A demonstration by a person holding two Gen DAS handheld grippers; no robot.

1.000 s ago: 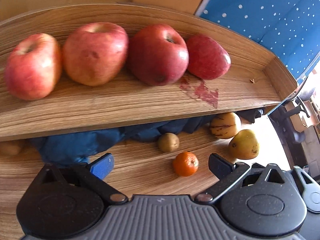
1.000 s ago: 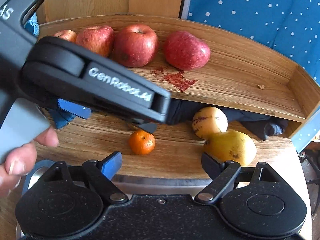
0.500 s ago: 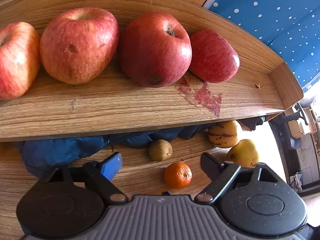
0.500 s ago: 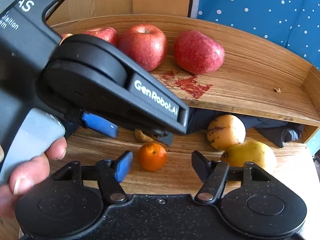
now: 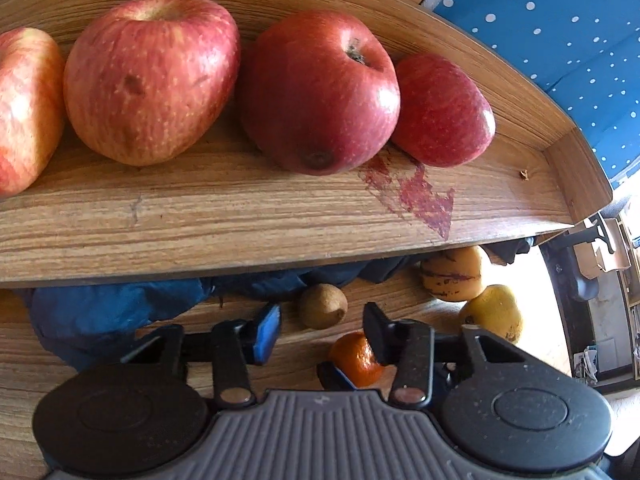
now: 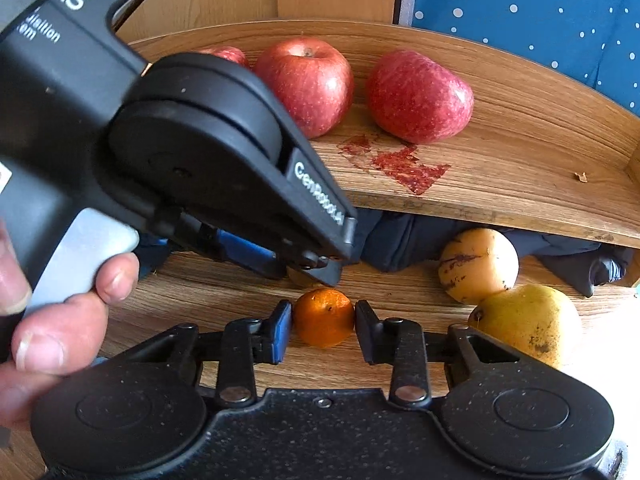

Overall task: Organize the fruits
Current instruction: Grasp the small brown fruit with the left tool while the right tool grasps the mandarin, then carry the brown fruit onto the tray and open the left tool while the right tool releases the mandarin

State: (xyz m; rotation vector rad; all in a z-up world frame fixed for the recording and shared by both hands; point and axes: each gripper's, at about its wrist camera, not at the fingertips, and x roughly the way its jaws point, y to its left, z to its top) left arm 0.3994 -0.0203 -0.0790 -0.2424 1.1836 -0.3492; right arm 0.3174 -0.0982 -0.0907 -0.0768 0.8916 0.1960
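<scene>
Left wrist view: four red apples (image 5: pixel 320 92) sit in a row on a raised wooden shelf (image 5: pixel 240 216), beside a dried red stain (image 5: pixel 416 196). Below, on the wooden table (image 5: pixel 24 360), the left gripper (image 5: pixel 320 328) has just been closing; its jaws flank a small brown kiwi (image 5: pixel 323 306) with gaps on both sides, not yet pressing it. A blue cloth (image 5: pixel 104 312) lies under the shelf.

Right wrist view: the right gripper (image 6: pixel 323 330) has just been closing, and its pads now press both sides of the small orange (image 6: pixel 324 317) on the table. A striped yellow fruit (image 6: pixel 478 266) and a yellow pear (image 6: pixel 528 322) touch each other, off to the right. A hand (image 6: pixel 52 340) holds the left gripper.
</scene>
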